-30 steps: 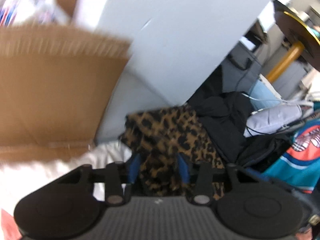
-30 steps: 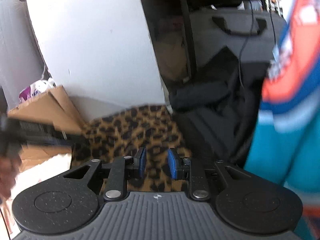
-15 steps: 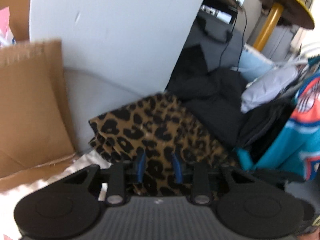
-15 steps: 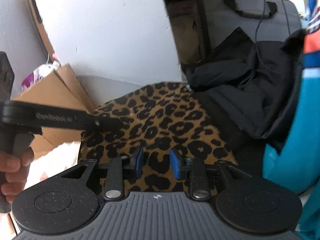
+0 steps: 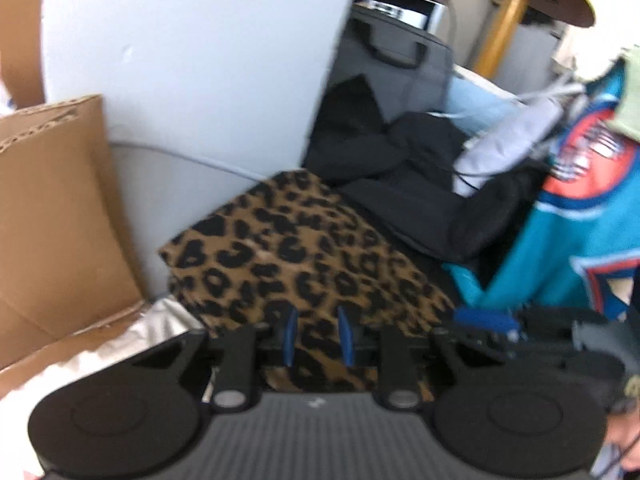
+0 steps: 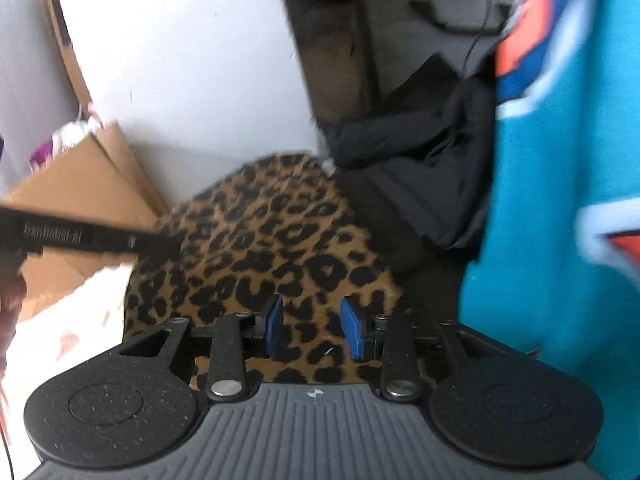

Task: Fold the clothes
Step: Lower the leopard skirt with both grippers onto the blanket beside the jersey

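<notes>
A leopard-print garment (image 5: 304, 248) lies folded in a rough square on the surface, also filling the middle of the right wrist view (image 6: 272, 240). My left gripper (image 5: 317, 336) sits at its near left edge. Its jaws are closing, the blue pads still stand apart, and leopard cloth lies between them. From the right wrist view that gripper (image 6: 170, 245) reaches in from the left to the cloth's edge. My right gripper (image 6: 314, 330) hovers over the garment's near right part, pads apart, with cloth below them and no grip.
A cardboard box (image 5: 52, 208) stands on the left and a white panel (image 5: 200, 60) rises behind the garment. Black clothes (image 5: 400, 184) are piled at the back right. A teal and orange jersey (image 6: 560, 184) hangs close on the right. A hand (image 6: 8, 300) shows at the left edge.
The bunched leopard garment now lies flatter and squarer. The left pads have drawn closer together. The right pads have spread and the right gripper has sunk nearer the cloth.
</notes>
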The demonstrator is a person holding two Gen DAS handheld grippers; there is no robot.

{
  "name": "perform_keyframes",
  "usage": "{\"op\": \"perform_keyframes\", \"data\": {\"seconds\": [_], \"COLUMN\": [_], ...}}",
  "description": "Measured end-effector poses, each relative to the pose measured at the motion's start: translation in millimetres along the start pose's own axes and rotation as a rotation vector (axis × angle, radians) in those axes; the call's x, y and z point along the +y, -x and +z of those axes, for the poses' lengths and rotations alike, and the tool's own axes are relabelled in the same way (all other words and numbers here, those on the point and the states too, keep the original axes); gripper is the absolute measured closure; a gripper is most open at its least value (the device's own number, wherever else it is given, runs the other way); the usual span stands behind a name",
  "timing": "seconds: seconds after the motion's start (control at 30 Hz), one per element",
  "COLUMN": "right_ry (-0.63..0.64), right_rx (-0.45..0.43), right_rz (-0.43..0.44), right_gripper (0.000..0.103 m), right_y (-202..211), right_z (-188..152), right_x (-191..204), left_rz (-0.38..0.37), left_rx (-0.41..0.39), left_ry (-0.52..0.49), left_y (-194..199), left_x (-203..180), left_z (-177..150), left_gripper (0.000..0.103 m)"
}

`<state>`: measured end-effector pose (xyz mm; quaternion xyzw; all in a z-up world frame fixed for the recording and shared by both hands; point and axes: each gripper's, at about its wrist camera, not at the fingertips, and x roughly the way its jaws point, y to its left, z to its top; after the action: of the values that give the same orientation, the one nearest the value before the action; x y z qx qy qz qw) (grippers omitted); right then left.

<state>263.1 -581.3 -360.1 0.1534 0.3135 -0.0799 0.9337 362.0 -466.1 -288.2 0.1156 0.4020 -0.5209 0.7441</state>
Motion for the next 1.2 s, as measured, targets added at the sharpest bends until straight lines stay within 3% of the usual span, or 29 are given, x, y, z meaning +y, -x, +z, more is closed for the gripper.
{"op": "perform_keyframes", "data": {"seconds": [0.17,0.27,0.37,0.67,0.9,1.13,1.2], "right_ry": [-0.005,0.015,0.049,0.022,0.019,0.081,0.122], "right_rx": [-0.012,0.015,0.045,0.112,0.118,0.078,0.090], "right_rz": [0.022,0.037,0.004,-0.061,-0.076,-0.008,0.013], "right_gripper": [0.064,0.064,0.064,0.065,0.065,0.065,0.065], "right_y": [11,6,3,15,36,53,51], "right_z": [0,-7,-21,-55,-63,-63,-66], "right_x": [0,6,10,-17,-20,9,21], "left_rz": [-0.021,0.006,0.023,0.056,0.038,0.004,-0.005], "left_rx": [0.020,0.028,0.000,-0.030,-0.014,-0.049,-0.059], "left_ry": [-0.011,-0.008,0.058,0.048,0.014,0.181,0.256], "left_y": [-5,-14,-19,-10,8,25,26], "left_x": [-12,-12,-5,-12,-25,-31,-31], "left_z": [-11,-21,-34,-47,-70,-104,-115], "left_gripper": [0.080,0.079,0.078,0.077,0.079,0.078,0.071]}}
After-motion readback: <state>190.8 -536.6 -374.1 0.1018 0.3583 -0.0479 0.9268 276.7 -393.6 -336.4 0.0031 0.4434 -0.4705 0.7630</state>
